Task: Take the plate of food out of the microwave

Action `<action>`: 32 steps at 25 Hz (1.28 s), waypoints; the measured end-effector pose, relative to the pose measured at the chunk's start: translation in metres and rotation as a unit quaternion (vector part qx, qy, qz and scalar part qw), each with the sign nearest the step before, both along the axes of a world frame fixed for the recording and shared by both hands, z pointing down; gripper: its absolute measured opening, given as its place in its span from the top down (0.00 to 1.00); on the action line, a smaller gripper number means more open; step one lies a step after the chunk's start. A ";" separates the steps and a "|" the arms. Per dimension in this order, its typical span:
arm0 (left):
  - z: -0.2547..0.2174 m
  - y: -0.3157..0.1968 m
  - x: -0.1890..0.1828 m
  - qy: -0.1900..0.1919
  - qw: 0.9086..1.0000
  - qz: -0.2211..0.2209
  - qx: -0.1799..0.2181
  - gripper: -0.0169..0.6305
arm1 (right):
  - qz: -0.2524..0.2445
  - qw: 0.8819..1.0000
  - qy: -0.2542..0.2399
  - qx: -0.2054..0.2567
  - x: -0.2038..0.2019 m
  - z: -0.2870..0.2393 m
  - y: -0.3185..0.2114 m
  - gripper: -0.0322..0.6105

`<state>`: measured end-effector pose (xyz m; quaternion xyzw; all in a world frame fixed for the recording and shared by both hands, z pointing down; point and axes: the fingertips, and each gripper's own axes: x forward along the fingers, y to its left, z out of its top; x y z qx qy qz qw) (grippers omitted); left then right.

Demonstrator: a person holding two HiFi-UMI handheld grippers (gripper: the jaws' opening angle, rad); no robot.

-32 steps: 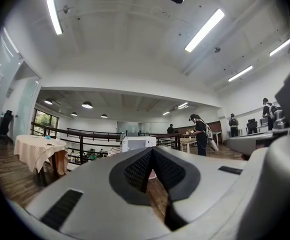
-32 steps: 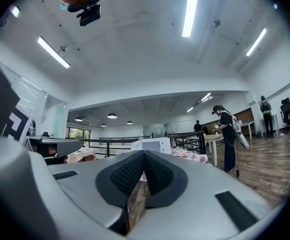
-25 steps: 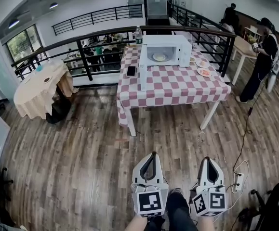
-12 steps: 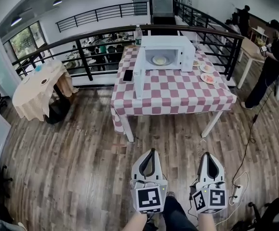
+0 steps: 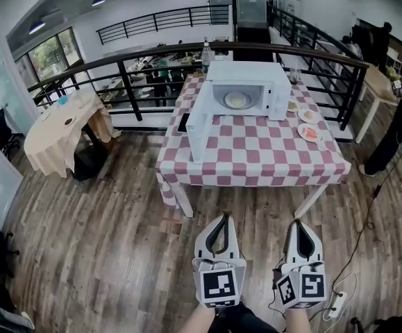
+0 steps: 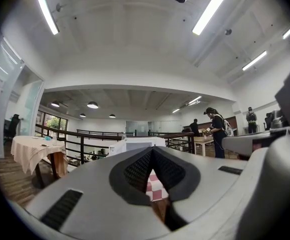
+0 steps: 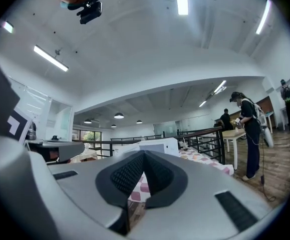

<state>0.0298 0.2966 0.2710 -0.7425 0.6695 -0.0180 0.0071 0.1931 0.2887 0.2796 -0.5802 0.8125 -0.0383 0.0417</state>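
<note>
The left claw (image 5: 219, 220) and right claw (image 5: 299, 223) are shut and empty. The plate (image 5: 237, 100) sits far ahead in the open microwave (image 5: 249, 71), maybe nearer the left claw.

Seeing plate of food (image 5: 237, 100) lying flat in the middle of the cavity of white microwave (image 5: 250, 89), carrying something pale (too small for detail). Sitting upright at far side of red-and-white checkered table (image 5: 256, 159), facing the camera, with door (image 5: 198, 129) hanging wide open at the left.
</note>
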 end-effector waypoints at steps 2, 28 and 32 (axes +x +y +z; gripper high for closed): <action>0.002 -0.012 0.002 -0.001 1.000 -0.005 -0.002 0.93 | -0.005 1.000 0.002 0.002 0.003 0.001 -0.014 0.95; 0.034 -0.197 -0.027 -0.004 1.000 -0.010 -0.015 0.93 | 0.012 1.000 -0.006 -0.027 -0.004 0.036 -0.196 0.95; 0.037 -0.239 -0.035 0.000 1.000 -0.006 -0.023 0.93 | 0.018 0.999 -0.010 -0.030 -0.011 0.043 -0.235 0.95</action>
